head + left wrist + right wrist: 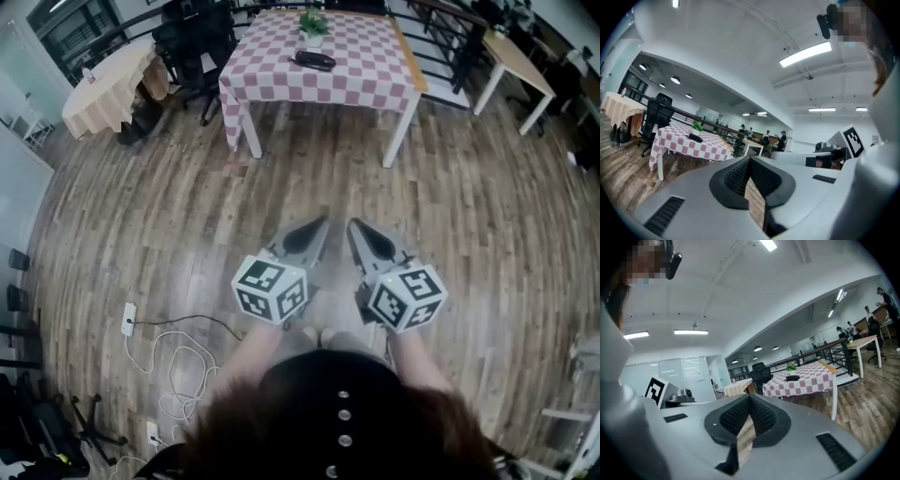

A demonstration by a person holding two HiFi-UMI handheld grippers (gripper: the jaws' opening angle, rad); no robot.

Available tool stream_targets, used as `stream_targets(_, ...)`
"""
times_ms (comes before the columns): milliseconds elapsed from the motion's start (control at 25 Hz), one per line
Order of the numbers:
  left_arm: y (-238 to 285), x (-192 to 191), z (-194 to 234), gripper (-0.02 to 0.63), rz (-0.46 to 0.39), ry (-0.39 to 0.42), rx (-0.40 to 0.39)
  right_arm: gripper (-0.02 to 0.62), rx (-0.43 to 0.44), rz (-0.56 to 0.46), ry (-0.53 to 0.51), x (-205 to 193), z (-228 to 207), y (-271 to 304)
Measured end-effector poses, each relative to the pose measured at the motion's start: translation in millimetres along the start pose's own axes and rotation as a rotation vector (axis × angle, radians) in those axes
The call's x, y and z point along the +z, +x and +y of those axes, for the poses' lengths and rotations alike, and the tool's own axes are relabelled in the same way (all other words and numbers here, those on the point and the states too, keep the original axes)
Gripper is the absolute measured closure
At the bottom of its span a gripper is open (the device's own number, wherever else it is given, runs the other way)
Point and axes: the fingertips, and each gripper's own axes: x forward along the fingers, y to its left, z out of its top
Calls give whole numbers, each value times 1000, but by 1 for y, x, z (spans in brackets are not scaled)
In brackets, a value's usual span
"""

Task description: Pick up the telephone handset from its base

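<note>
Far ahead of both claws, well apart from them across open wooden floor (187, 216), stands the counter (370, 80) with its red-and-white checked cloth, and the telephone (314, 60) lies on it as a low dark shape just in front of a small potted plant (313, 21). I hold the left claw (322, 222) and the right claw (353, 225) side by side at waist level, tips near each other and aimed roughly level toward that counter, which I judge to be a carrying pose for the walk over and not a reach. The left claw is closed, its ribbed pads meeting at the tips with nothing between them, and the right claw is closed and empty in the same way; only a sliver of floor shows through the gap behind each pair of pads. Nothing of the task is done yet, since the telephone lies untouched on the counter. From either gripper view it is a small dark smear on the cloth, too small for me to tell which part lifts off and which part stays, or whether a cord joins them. Left of the left claw, a second counter (103, 84) in a cream cloth and a dark office chair (192, 47) crowd the approach, and white cables (178, 361) trail on the floor down beside it. My own feet are mostly hidden under the marker cubes.
</note>
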Motion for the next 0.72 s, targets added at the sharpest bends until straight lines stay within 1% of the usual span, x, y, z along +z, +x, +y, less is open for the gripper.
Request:
stream_targets(320, 3, 11, 19, 600, -10, -1, 0, 586, -16, 11, 51, -7, 1, 26)
stream_targets(480, 4, 11, 34, 600, -5, -3, -7, 586, -34, 17, 49, -14, 4, 42)
stream_targets(720, 17, 8, 44, 600, -11, -32, -54, 586, -49, 47, 68, -29, -3, 58)
